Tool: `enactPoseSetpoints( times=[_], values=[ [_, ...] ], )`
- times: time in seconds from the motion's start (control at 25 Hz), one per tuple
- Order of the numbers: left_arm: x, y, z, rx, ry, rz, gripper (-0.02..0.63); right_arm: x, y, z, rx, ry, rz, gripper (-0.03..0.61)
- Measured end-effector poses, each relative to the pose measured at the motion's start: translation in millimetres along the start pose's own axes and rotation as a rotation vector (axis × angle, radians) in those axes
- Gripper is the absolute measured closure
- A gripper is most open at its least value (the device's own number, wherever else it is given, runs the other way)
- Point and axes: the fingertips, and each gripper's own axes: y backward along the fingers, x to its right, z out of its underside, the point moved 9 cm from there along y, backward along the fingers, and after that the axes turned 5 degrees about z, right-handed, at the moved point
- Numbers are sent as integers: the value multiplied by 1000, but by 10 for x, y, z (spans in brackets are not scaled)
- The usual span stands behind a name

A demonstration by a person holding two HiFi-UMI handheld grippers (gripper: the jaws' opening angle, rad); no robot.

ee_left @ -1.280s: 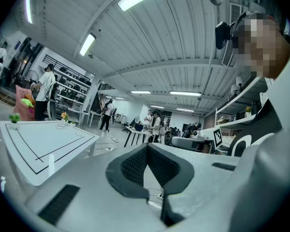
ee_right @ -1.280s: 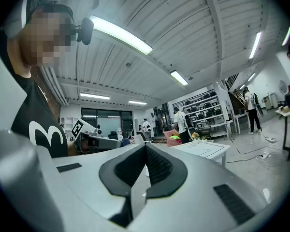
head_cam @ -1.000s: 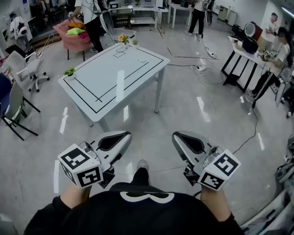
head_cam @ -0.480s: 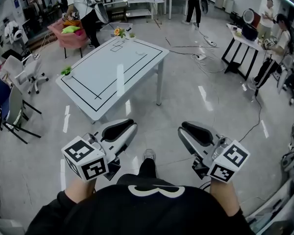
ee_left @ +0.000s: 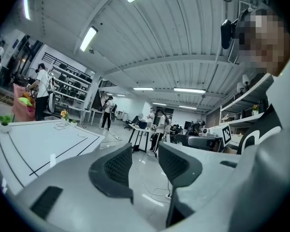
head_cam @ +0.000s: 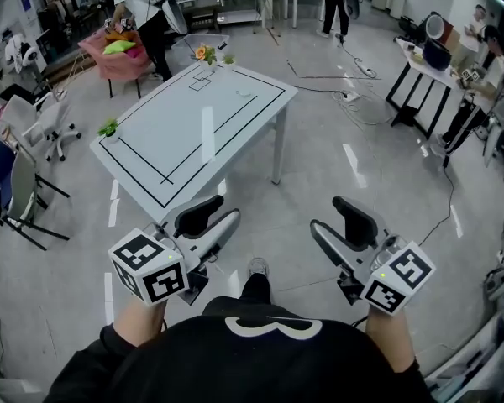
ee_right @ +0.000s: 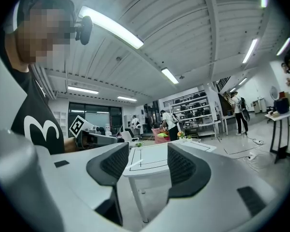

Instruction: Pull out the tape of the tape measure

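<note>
I see no tape measure that I can make out. A white table (head_cam: 193, 124) with black lines stands ahead of me; a small pale object (head_cam: 244, 93) lies on its far part, too small to identify. My left gripper (head_cam: 225, 210) and right gripper (head_cam: 326, 213) are held side by side over the floor, short of the table's near corner. Both have just been opening and are open with nothing between the jaws. The left gripper (ee_left: 145, 151) faces the room past the table's edge. Between the right gripper's (ee_right: 147, 151) jaws the table (ee_right: 157, 158) shows in the distance.
A small green plant (head_cam: 109, 128) and a flower pot (head_cam: 204, 54) stand on the table's edges. Chairs (head_cam: 21, 187) stand at the left, a pink cart (head_cam: 109, 53) behind. Cables (head_cam: 353, 99) lie on the floor. People stand at a black table (head_cam: 428, 74) at the right.
Both grippers' jaws went from shut to open, with nothing in them. Both hands moved forward, and the table now lies closer in the head view.
</note>
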Motion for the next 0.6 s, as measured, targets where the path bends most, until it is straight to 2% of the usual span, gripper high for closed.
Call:
enactPoseSetpoints(
  times=[0.16, 0.6],
  values=[
    [-498, -224, -70, -2, 19, -22, 436, 328, -438, 11, -32, -11, 6, 318],
    [-2169, -1141, -424, 2, 91, -88, 387, 1512, -2038, -65, -136, -37, 4, 301]
  ],
)
